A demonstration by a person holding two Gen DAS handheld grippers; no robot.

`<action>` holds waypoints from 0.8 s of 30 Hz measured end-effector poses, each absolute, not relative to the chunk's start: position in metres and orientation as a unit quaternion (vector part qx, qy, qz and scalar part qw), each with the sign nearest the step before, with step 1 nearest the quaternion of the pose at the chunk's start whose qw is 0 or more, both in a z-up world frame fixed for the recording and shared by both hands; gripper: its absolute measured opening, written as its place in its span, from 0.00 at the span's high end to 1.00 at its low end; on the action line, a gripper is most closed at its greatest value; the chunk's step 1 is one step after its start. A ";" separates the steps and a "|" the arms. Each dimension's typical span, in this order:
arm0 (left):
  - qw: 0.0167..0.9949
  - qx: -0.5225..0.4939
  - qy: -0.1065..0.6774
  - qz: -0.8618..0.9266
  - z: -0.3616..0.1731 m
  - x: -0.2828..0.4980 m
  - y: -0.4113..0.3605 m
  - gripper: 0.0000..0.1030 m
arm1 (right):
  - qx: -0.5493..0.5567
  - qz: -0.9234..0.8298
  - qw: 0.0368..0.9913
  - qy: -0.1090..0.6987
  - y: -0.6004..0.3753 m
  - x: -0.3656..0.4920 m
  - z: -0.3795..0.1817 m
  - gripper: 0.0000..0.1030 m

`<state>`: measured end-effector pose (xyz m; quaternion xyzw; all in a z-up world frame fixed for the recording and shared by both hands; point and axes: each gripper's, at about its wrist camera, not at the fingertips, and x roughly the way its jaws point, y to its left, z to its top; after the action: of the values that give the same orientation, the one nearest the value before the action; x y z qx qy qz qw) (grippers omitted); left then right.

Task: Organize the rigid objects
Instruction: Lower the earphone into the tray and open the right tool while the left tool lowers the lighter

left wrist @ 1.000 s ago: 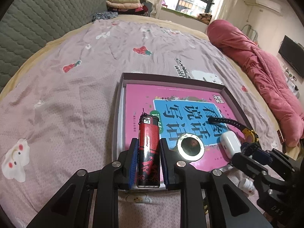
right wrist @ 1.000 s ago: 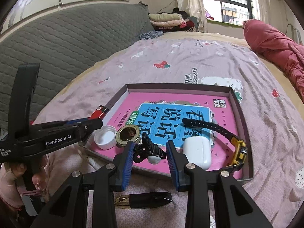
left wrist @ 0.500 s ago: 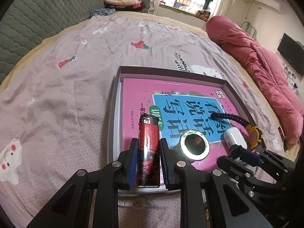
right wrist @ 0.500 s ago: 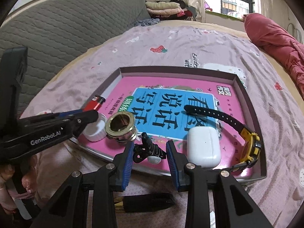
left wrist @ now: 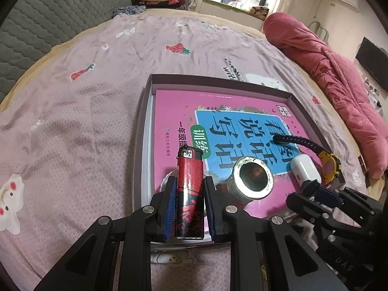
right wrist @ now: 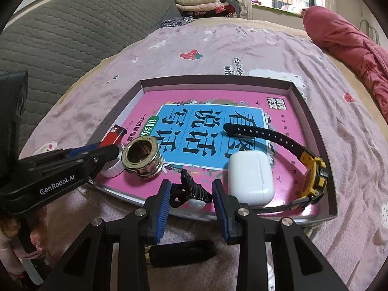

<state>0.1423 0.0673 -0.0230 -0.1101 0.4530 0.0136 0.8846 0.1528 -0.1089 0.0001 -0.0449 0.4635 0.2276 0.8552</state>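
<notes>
My left gripper is shut on a red and black lighter, held over the near left corner of the shallow box; the lighter also shows in the right wrist view. My right gripper is shut on a small black twisted clip with a white end at the box's near edge. A pink book lines the box. On it lie a metal ring, a white earbud case and a black and yellow watch.
A white cap sits beside the ring, partly hidden by the left gripper. A black clip lies on the pink bedsheet under my right gripper. A red quilt is heaped at the right, a grey headboard at the left.
Both grippers moved forward over the box's near edge with their objects still held. The box contents look nearer and unchanged.
</notes>
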 end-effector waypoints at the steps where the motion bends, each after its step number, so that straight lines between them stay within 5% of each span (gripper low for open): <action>1: 0.884 -0.109 0.454 0.015 -0.023 0.142 0.067 0.78 | -0.041 0.225 0.854 0.467 -0.111 0.154 0.000 0.66; 24: 0.880 -0.105 0.463 0.007 -0.023 0.138 0.064 0.78 | -0.044 0.195 0.854 0.480 -0.115 0.147 0.009 0.66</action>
<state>0.1385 0.0644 -0.0232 -0.1049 0.4629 0.0070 0.8801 0.1474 -0.1148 0.0085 -0.0445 0.4796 0.1952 0.8543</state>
